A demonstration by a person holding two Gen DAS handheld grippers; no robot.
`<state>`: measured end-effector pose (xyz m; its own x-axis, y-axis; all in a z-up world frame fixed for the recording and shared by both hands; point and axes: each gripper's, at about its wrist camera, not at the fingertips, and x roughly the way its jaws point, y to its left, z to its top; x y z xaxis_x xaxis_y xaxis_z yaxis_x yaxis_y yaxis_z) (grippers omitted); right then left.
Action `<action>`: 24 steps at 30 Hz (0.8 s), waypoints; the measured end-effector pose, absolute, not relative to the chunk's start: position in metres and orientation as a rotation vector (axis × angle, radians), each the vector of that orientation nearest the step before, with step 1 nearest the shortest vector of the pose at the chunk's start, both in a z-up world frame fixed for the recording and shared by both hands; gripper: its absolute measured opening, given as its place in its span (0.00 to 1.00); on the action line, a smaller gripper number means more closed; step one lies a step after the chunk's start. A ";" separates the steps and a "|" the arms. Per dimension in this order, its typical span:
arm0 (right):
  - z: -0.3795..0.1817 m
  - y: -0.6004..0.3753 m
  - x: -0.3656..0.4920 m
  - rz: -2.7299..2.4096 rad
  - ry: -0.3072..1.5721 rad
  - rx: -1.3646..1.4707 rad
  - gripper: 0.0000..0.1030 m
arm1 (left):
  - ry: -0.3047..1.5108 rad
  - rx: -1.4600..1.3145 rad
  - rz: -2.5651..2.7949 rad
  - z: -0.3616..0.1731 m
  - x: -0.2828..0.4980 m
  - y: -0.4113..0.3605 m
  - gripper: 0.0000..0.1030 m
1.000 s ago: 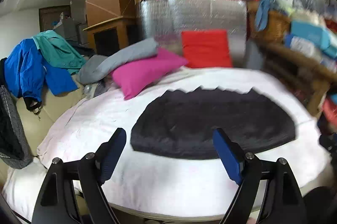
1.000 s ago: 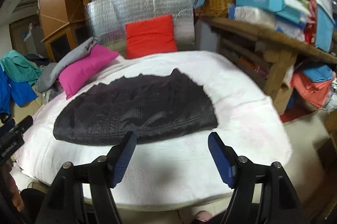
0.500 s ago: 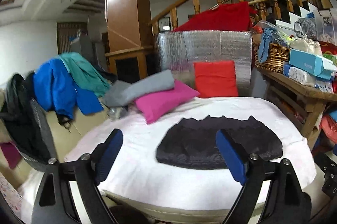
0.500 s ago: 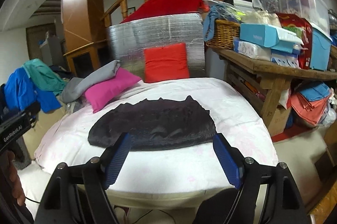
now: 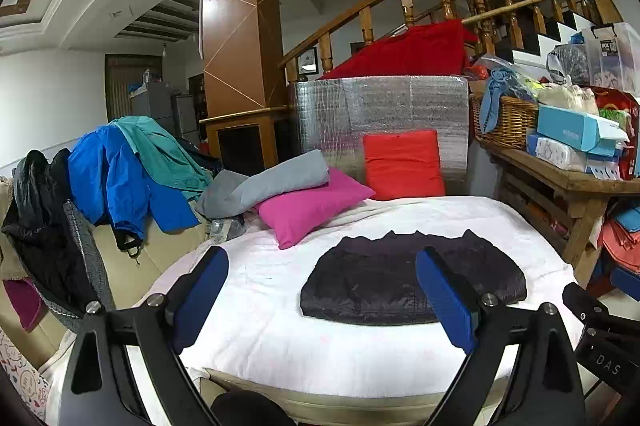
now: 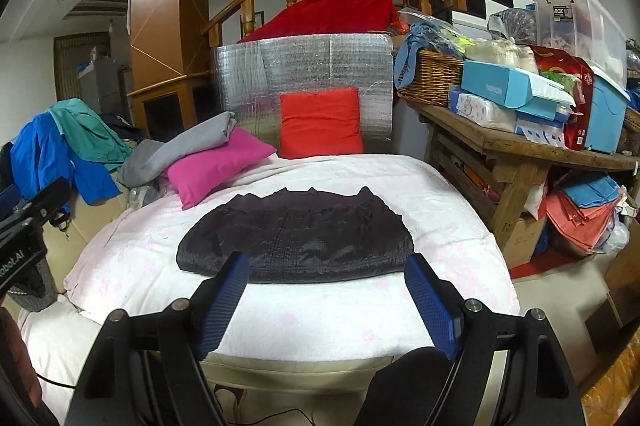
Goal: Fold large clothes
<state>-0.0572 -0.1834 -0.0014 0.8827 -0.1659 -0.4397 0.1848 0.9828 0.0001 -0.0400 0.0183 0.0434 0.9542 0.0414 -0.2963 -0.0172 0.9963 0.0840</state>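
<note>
A black quilted garment (image 5: 400,278) lies folded into a flat rectangle on the white bed cover (image 5: 280,338); in the right wrist view the garment (image 6: 296,238) sits mid-bed on the cover (image 6: 320,322). My left gripper (image 5: 322,294) is open and empty, held back above the bed's near edge. My right gripper (image 6: 326,300) is open and empty, also back from the garment at the near edge. Neither touches the cloth.
A pink pillow (image 5: 312,206) with a grey garment (image 5: 264,186) and a red cushion (image 5: 404,166) sit at the bed's far end. Blue and teal jackets (image 5: 120,178) hang at left. A wooden bench (image 6: 520,146) with boxes and a basket stands at right.
Both grippers have pulled back and risen away from the folded black garment, so it looks smaller and farther. Both stayed open and empty.
</note>
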 end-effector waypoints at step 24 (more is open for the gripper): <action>-0.006 -0.181 -0.052 -0.186 0.469 0.065 0.80 | 0.318 0.076 0.013 0.038 -0.041 0.024 0.92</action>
